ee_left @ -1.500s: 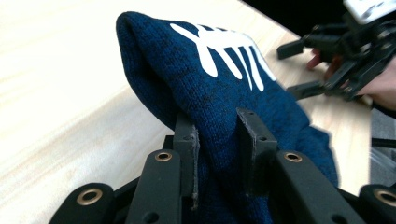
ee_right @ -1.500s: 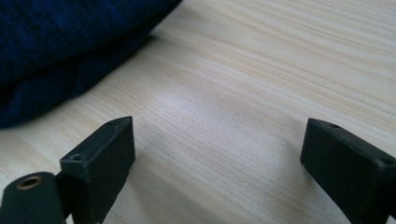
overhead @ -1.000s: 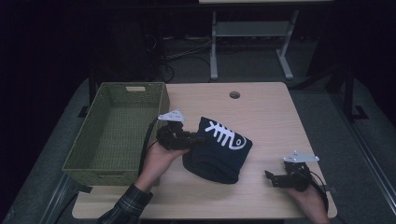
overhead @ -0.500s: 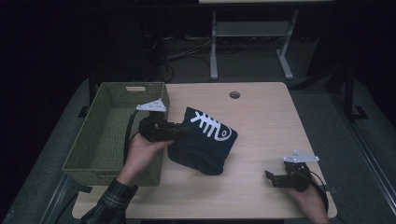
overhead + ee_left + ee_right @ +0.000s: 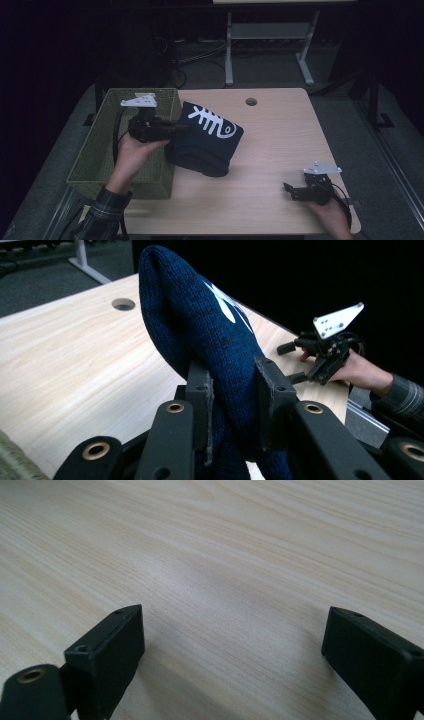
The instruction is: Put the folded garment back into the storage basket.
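- The counter (image 5: pixel 270 150) is a pale wood-grain top with a round cable hole (image 5: pixel 251 101) near its far edge; dark floor lies around it, and a light metal frame (image 5: pixel 265 35) stands on the floor beyond.
- A green woven basket (image 5: pixel 95 160) sits on the counter's left part, open at the top, its right wall just beside the folded garment.
- The dark blue knitted sweater (image 5: pixel 210 142), folded thick, bears a white fish-skeleton pattern on its upper face. Its left edge is lifted and held up, level with the basket's right rim, while its lower right end is down near the wood, so it hangs tilted. In the left gripper view the knit bulges up between the two pads and rises above them.
- The left tool (image 5: pixel 172 131) is clamped on that left edge of the sweater; its jaws stand partly apart, with the thick knit pressed between the pads. The hand holding it hovers above the basket's right side, a plaid sleeve behind the wrist.
- The right tool (image 5: pixel 292 191) rests low at the counter's near right corner, well apart from the sweater. Its jaws are spread wide with bare wood between them, gripping nothing.
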`<state>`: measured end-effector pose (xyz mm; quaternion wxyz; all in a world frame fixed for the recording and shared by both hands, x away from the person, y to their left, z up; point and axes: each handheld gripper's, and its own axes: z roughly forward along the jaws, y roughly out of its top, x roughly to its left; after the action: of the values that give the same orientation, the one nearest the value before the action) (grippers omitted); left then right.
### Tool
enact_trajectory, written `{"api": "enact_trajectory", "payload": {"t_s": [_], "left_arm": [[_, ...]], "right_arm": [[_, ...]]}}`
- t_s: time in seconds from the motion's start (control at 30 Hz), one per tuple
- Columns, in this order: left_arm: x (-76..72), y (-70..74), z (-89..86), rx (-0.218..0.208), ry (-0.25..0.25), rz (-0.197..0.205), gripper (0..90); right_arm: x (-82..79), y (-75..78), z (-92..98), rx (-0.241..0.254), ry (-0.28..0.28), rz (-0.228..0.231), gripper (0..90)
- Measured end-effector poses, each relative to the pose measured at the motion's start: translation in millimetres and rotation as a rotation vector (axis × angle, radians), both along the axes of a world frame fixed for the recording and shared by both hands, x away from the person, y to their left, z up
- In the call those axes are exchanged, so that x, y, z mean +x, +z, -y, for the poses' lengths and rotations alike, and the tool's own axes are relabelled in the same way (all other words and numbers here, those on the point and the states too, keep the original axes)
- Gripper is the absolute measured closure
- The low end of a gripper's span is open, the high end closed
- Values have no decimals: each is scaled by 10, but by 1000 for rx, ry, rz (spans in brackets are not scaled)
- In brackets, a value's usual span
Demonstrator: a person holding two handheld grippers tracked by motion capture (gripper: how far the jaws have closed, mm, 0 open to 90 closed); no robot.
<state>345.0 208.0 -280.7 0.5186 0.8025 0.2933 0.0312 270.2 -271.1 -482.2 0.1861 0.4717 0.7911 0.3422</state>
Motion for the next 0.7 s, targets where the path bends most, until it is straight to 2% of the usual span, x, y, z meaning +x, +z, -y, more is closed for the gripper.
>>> {"api": "enact_trajectory", "payload": {"t_s": [0.27, 0.53, 0.7], "left_arm": [[4, 190, -187, -14, 25, 21, 714], [-15, 378, -464, -37, 60, 43, 714], [-42, 440, -620, -31, 89, 52, 714]], "right_arm": [[0, 0, 0, 0, 0, 0, 98], [0, 0, 0, 0, 0, 0, 98], [0, 0, 0, 0, 0, 0, 98]]}}
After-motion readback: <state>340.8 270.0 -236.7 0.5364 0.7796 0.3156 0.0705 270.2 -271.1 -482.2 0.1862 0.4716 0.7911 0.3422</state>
